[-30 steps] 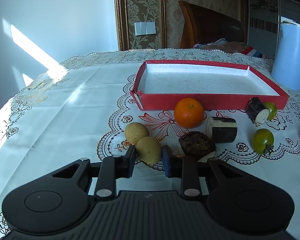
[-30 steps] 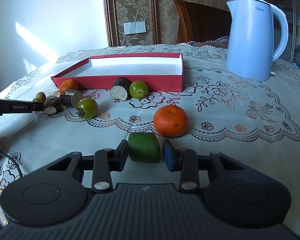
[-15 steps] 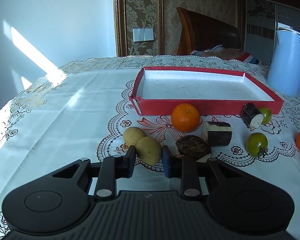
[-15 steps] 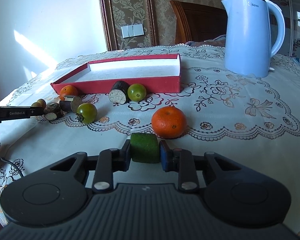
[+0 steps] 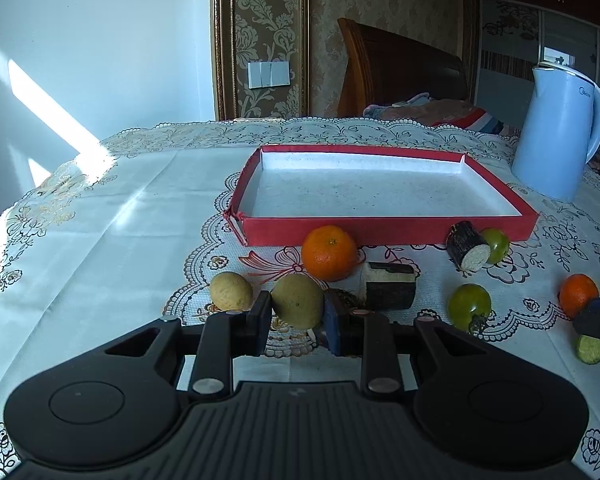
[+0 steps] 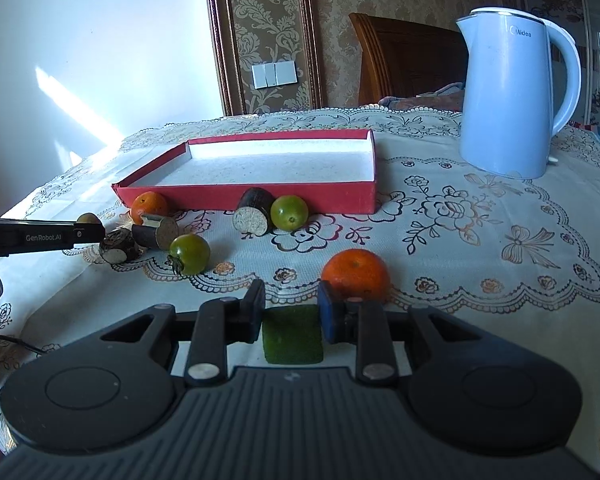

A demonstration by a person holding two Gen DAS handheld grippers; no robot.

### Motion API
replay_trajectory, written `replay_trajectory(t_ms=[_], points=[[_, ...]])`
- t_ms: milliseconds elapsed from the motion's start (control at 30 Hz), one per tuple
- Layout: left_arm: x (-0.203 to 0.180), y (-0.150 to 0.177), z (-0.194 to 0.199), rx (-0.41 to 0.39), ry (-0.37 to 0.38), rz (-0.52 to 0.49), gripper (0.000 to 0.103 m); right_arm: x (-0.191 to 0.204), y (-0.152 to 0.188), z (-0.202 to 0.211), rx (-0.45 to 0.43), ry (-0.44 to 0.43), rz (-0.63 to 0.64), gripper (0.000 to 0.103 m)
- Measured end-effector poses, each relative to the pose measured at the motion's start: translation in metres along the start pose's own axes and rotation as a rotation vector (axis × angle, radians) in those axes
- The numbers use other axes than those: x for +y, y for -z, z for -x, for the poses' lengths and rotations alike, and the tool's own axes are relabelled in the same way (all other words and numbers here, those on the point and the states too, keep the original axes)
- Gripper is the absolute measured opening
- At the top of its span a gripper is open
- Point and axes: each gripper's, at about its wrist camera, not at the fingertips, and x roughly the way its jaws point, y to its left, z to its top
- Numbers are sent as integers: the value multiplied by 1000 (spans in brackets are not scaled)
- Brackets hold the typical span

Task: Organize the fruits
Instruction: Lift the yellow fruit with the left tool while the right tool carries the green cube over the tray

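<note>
- The right gripper (image 6: 291, 312) has gone from jaws apart around the green block (image 6: 293, 334) a second ago to jaws clamped on it; the block sits low centre of the right wrist view, between the pads.
- The left gripper (image 5: 297, 316) was already clamped on the yellow-green fruit (image 5: 298, 300) a second ago and remains so; in its view the fruit now appears raised off the tablecloth (image 5: 100, 240), centre of frame.
- A second yellowish fruit (image 5: 231, 291) lies just left of the held one, on the cloth.
- The red tray (image 5: 380, 232) occupies the middle of both views and holds nothing.
- Still outside the tray: two oranges (image 5: 330, 253), two green tomatoes (image 5: 469, 305) and dark cut pieces (image 5: 390, 290) along its near wall.
- The blue kettle (image 6: 512, 92) stands at upper right, well apart from the fruit.
- Judgement: both grasps are complete; the next step is carrying each load over the near wall and into the tray.
</note>
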Motion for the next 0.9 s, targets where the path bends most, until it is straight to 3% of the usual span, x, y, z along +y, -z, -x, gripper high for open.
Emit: replay_trajectory(t_ms=[67, 367, 633, 767, 800, 900], points=[[-5, -2, 0, -7, 7, -8, 27, 1, -7, 0, -18, 3, 5, 20], [-18, -6, -1, -22, 25, -34, 27, -3, -22, 6, -50, 15, 18, 19], [-14, -2, -2, -18, 34, -25, 27, -8, 2, 13, 49, -16, 37, 41], [-16, -2, -1, -21, 29, -35, 27, 0, 10, -2, 79, -9, 77, 39], [-16, -1, -1, -22, 30, -36, 27, 3, 12, -6, 82, 10, 92, 29], [-17, -1, 1, -23, 26, -42, 27, 6, 13, -7, 63, 30, 110, 26]])
